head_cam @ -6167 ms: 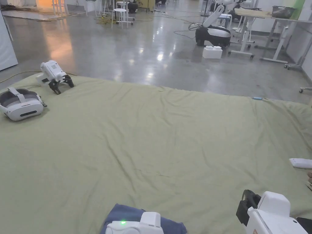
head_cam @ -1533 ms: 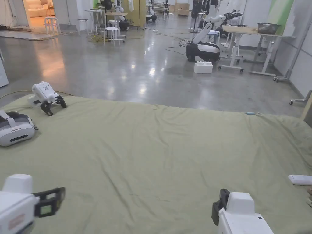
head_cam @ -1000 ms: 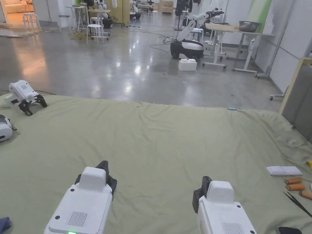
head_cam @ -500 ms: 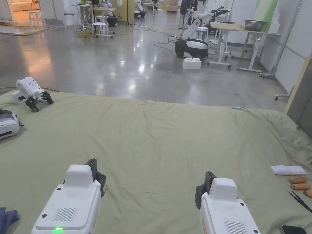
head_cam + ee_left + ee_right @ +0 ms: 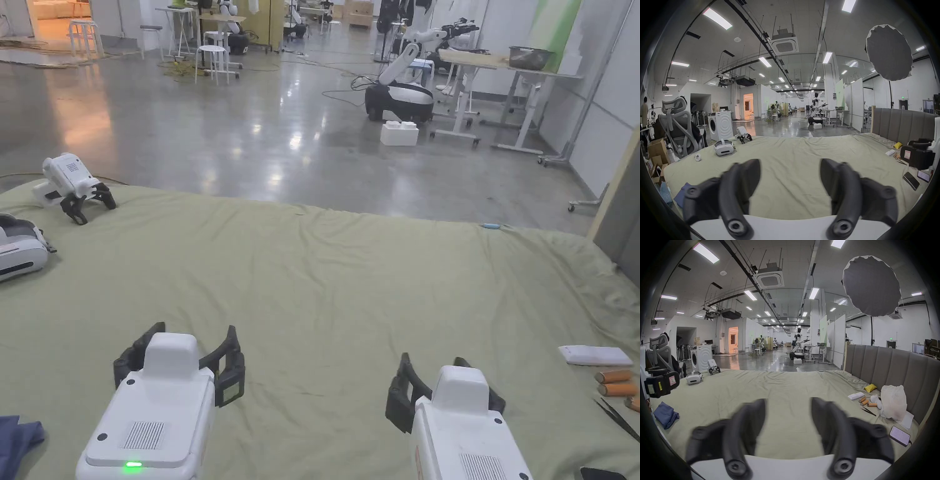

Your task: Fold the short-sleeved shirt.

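Note:
The blue shirt (image 5: 15, 437) lies folded in a small bundle at the near left edge of the green bed sheet (image 5: 325, 269); it also shows in the right gripper view (image 5: 666, 415) and the left gripper view (image 5: 680, 193). My left gripper (image 5: 195, 328) hovers over bare sheet to the right of the shirt, open and empty (image 5: 790, 164). My right gripper (image 5: 434, 359) is level with it farther right, also open with nothing between its jaws (image 5: 788, 402). Neither touches the shirt.
A white headset (image 5: 19, 250) and a spare gripper (image 5: 72, 181) rest at the far left. A white slab (image 5: 594, 355), orange cylinders (image 5: 615, 381), tweezers (image 5: 615, 415), a phone (image 5: 899, 437) and a white bag (image 5: 893, 402) lie by the grey headboard (image 5: 891, 369).
Both grippers' jaws have spread from shut to open over the last half second. Earlier the left gripper left the blue shirt and came in beside the right one.

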{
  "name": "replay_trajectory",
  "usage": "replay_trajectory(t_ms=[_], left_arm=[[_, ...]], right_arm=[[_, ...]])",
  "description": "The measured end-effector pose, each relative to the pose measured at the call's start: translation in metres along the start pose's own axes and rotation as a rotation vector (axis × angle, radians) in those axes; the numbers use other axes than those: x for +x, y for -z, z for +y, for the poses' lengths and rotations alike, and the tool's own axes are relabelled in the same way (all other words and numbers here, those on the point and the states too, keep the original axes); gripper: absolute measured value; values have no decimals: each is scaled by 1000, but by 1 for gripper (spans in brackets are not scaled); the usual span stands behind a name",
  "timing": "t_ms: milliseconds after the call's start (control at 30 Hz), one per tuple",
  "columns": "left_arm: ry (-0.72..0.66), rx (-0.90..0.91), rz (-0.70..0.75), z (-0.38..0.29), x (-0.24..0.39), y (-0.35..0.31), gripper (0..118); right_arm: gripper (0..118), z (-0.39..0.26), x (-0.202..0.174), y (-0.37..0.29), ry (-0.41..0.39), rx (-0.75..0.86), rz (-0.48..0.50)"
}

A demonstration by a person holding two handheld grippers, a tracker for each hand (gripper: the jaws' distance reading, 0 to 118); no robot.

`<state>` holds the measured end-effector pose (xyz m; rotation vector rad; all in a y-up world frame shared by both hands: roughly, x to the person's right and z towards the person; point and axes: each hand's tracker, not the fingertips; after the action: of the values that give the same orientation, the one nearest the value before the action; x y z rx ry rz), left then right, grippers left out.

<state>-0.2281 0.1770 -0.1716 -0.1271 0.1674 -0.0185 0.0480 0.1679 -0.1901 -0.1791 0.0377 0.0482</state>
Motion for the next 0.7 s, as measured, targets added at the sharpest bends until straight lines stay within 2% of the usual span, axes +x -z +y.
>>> replay_trajectory(t_ms=[33, 133, 233, 267, 367, 500, 533, 600, 700], left_arm=[[1, 4, 8, 0, 0, -1, 94], [1, 21, 27, 1, -3, -3, 96], [-6, 16, 39, 2, -7, -2, 102], [-10, 8, 39, 3, -9, -2, 102], [-22, 5, 33, 2, -14, -1, 102], [-24, -7, 26, 3, -17, -1, 105], [-24, -10, 24, 4, -17, -1, 107], [-30, -8, 14, 4, -18, -1, 108], [-35, -17, -4, 7, -17, 0, 109]], right_arm=[[81, 0, 1, -1, 5, 3, 2], [82, 0, 7, -6, 11, 29, -26], [87, 1, 0, -1, 7, 23, -14], [88, 5, -3, 0, 25, 19, 52], [89, 7, -1, -1, 29, 23, 45], [95, 1, 9, 10, 15, -4, 18], [95, 12, 6, 4, -15, -2, -47], [96, 19, 3, 2, -51, -10, -86], [96, 11, -1, 11, -26, -21, -49]])
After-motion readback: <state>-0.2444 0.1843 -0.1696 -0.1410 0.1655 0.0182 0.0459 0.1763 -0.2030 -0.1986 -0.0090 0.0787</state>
